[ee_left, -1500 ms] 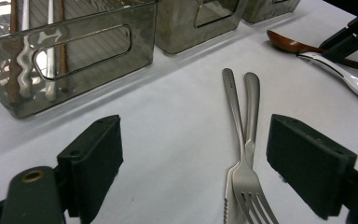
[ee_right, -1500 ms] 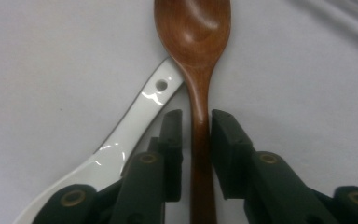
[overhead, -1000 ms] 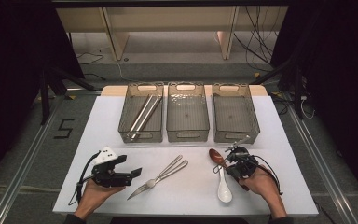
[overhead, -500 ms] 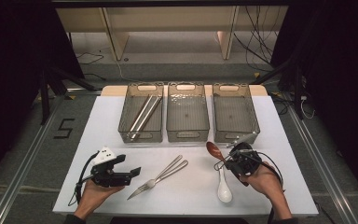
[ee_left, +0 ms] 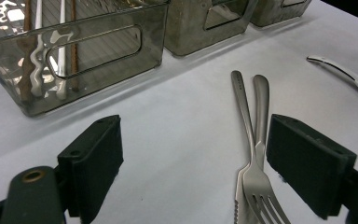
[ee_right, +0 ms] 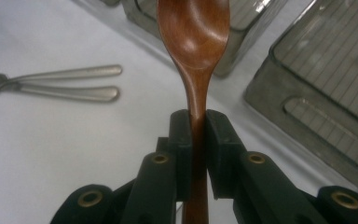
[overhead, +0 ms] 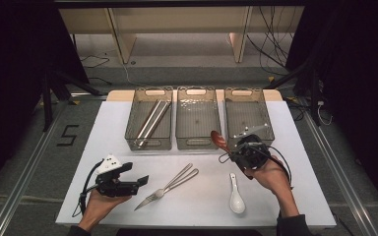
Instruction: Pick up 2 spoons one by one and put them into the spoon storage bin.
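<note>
Wooden spoon (ee_right: pixel 193 44) gripped, fork (ee_left: pixel 256 182) waiting

The right hand-held gripper (ee_right: pixel 196 123) clamps the spoon by its handle, bowl pointing away — lifted off the counter (overhead: pixel 295 162) near its right edge, just in front of the bins (overhead: pixel 197 123). The left hand-held gripper (ee_left: pixel 193 158) stands wide and empty by the near left corner, the fork and knife (ee_left: pixel 240 100) lying between its jaws; a white spoon (overhead: pixel 236 195) lies towards the near edge.

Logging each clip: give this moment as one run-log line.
right hand-held gripper: shut on wooden spoon, above table | left hand-held gripper: open beside fork | white spoon: on table
</note>
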A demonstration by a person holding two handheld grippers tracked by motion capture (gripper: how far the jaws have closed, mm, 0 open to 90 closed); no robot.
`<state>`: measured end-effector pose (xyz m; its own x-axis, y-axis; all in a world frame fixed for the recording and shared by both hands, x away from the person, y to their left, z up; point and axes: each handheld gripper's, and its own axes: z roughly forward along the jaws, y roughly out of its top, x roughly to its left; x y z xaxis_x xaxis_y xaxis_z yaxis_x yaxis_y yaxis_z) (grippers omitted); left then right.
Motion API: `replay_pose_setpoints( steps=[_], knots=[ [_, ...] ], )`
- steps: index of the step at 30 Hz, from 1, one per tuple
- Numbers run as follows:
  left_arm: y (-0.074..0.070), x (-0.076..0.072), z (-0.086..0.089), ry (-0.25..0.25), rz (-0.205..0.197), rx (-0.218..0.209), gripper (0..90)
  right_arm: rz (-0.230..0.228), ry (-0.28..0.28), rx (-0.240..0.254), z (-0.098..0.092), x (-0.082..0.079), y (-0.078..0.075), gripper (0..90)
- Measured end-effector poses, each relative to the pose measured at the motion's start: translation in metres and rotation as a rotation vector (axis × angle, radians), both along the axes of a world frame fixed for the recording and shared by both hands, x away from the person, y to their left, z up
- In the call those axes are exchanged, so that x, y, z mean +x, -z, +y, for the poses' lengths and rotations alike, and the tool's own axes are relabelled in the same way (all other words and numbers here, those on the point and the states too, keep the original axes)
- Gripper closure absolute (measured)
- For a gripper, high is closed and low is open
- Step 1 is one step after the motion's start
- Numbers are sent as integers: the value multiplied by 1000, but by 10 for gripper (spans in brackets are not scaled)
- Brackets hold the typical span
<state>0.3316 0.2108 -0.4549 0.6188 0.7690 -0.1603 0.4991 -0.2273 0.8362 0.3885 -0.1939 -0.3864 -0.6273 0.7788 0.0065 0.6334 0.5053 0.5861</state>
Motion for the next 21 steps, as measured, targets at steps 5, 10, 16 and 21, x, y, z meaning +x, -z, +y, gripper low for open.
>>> replay_pose_setpoints(
  steps=[5, 10, 16, 21],
  knots=[
    [0, 0, 0, 1, -4, 2, 180, -27, 6, 5, 9, 12, -6, 821],
    [0, 0, 0, 0, -6, 2, 180, -36, 9, 7, 18, 23, -12, 821],
    [0, 0, -1, -3, -9, 1, 180, -50, 17, 4, 31, 41, -19, 821],
    [0, 0, 0, -3, -11, -1, 180, -56, 35, -3, 43, 60, -26, 821]
  ],
)
